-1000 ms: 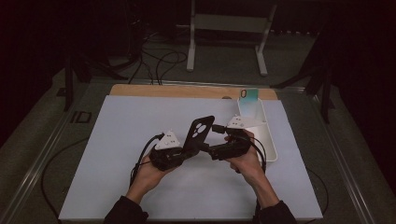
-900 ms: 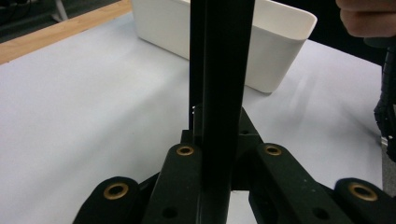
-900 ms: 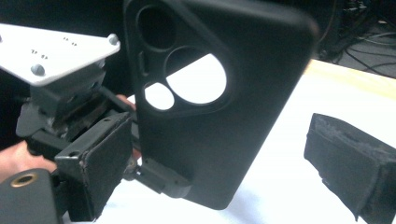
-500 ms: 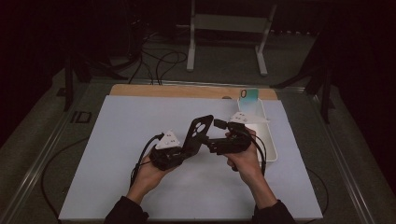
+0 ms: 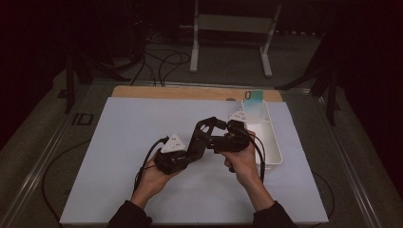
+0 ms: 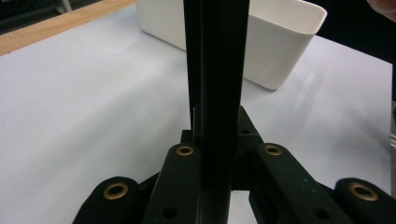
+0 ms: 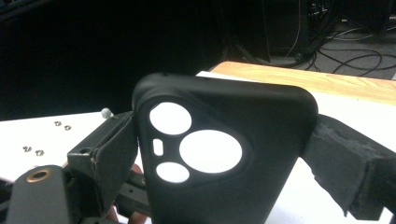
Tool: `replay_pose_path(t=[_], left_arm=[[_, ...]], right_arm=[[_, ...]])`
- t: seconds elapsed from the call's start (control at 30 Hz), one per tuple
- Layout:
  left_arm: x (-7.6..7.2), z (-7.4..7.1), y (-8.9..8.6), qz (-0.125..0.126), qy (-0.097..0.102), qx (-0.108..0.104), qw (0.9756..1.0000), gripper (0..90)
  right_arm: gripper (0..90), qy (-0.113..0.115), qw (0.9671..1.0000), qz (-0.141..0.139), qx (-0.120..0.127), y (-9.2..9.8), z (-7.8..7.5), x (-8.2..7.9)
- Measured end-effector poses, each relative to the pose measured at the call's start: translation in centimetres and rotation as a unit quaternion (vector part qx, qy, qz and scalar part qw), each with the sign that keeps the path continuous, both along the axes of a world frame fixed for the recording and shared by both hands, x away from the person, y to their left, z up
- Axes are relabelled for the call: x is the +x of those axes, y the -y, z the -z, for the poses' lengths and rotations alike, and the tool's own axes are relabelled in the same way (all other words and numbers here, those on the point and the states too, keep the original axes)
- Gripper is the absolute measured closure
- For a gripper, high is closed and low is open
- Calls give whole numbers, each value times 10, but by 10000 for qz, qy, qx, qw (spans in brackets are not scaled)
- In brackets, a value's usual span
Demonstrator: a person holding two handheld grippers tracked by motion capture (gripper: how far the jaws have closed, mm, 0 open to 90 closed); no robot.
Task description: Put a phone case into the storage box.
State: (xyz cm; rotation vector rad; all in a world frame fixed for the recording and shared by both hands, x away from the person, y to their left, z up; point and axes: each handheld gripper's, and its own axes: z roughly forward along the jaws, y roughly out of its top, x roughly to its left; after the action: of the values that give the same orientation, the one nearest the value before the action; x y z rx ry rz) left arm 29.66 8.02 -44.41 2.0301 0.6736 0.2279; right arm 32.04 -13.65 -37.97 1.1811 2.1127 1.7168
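The black phone case [image 7: 219, 154] is grasped by both grippers at frame centre; the right gripper [image 5: 216, 130] has been shifted slightly since a second ago, the left gripper [image 5: 202, 137] clenched on the case edge; a handover seems underway.

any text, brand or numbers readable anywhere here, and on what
None can be read.
The black phone case held between the grippers shows camera cutouts but no brand or lettering.
The white bin is plain on the side that shows.
The grey plate on the left gripper carries small dark marks, too small to read.
The teal phone case at the bin's far end shows no legible print.
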Motion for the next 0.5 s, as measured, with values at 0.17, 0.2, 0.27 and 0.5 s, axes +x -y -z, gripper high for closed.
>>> replay_pose_path(t=[0.17, 0.2, 0.27, 0.5], left_arm=[[-2, 0, 3, 4, 42, -17, 10000, 851], [-2, 0, 3, 4, 42, -17, 10000, 851], [-2, 0, 3, -16, 35, -42, 10000, 851], [-2, 0, 3, -63, 23, -76, 9999, 851]], right_arm=[[106, -19, 10000, 2, 61, -3, 2, 2], [106, -15, 10000, 2, 59, -3, 2, 2], [106, -10, 10000, 14, 64, -3, 2, 2], [105, -18, 10000, 21, 73, -4, 3, 3]])
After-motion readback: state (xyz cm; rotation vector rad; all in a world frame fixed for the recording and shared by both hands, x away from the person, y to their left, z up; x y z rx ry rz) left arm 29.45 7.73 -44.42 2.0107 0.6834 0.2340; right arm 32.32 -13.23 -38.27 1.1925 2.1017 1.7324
